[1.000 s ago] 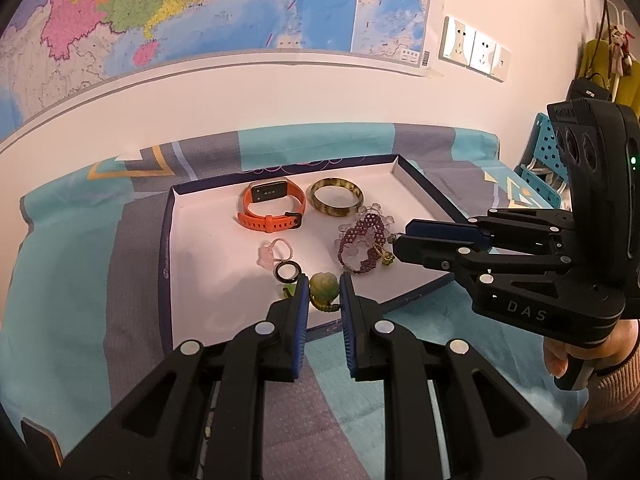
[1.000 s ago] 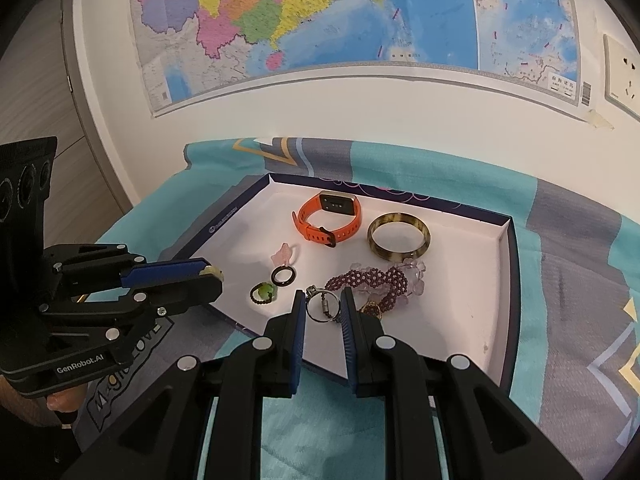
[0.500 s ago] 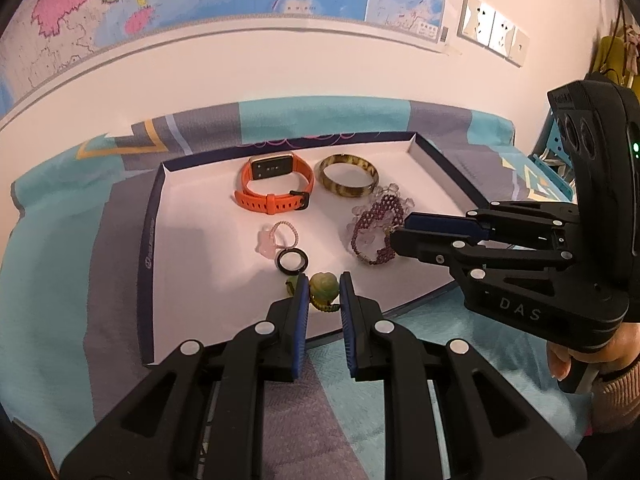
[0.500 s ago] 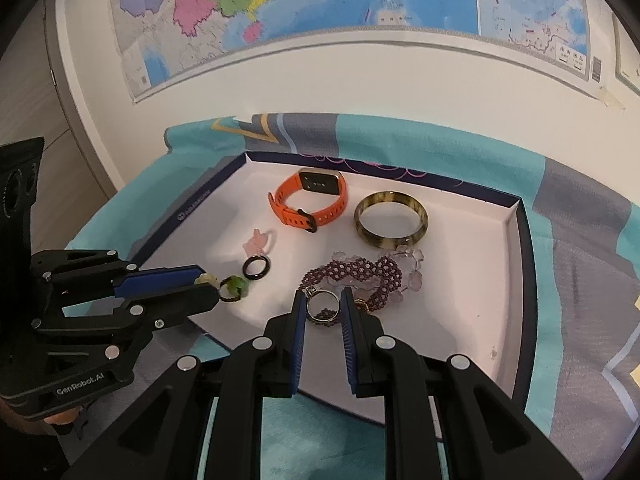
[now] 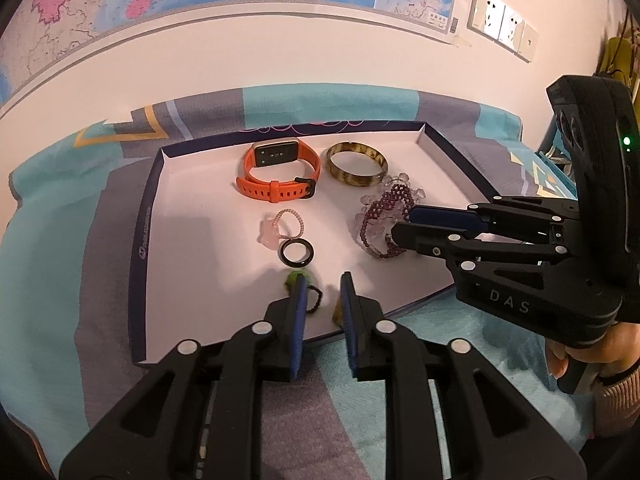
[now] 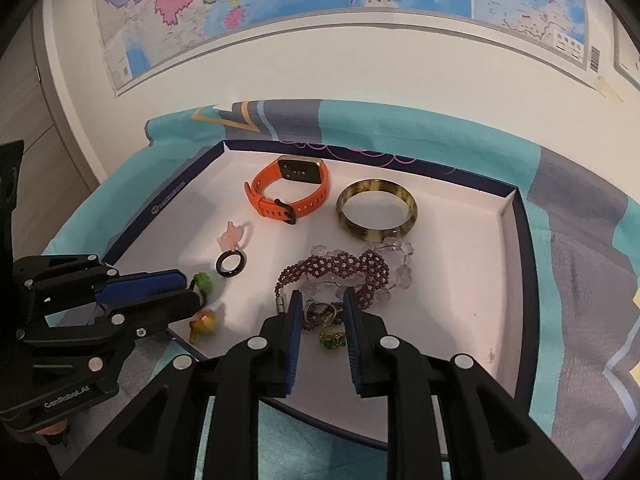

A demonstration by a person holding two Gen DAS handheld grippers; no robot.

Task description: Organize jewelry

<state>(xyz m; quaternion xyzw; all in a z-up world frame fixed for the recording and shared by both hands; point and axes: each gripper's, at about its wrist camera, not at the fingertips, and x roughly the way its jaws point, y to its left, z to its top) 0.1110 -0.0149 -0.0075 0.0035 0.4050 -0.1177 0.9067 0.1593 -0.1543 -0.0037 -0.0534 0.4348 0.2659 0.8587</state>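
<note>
Your left fingers (image 5: 323, 280) have just been opening and now stand parted over the near edge of the white tray (image 5: 192, 240). The green-beaded ring (image 6: 202, 282) lies on the tray floor right at their tips, released, with nothing pressed between the pads. An orange-and-yellow bead piece (image 6: 204, 322) lies just beside the lower finger.

Your right fingers (image 6: 320, 300) have also just been opening. They are loose, with a silver ring (image 6: 320, 314) lying between them on the tray and a green-stone ring (image 6: 333, 338) just behind it, neither one squeezed. The purple bead bracelet (image 6: 332, 270) sits just past your right fingertips. Beyond it lie the brown bangle (image 6: 376, 214) and the orange watch (image 6: 290, 190). A black ring (image 5: 296, 253) and a pink ring (image 5: 280, 226) lie just ahead of your left fingertips.
</note>
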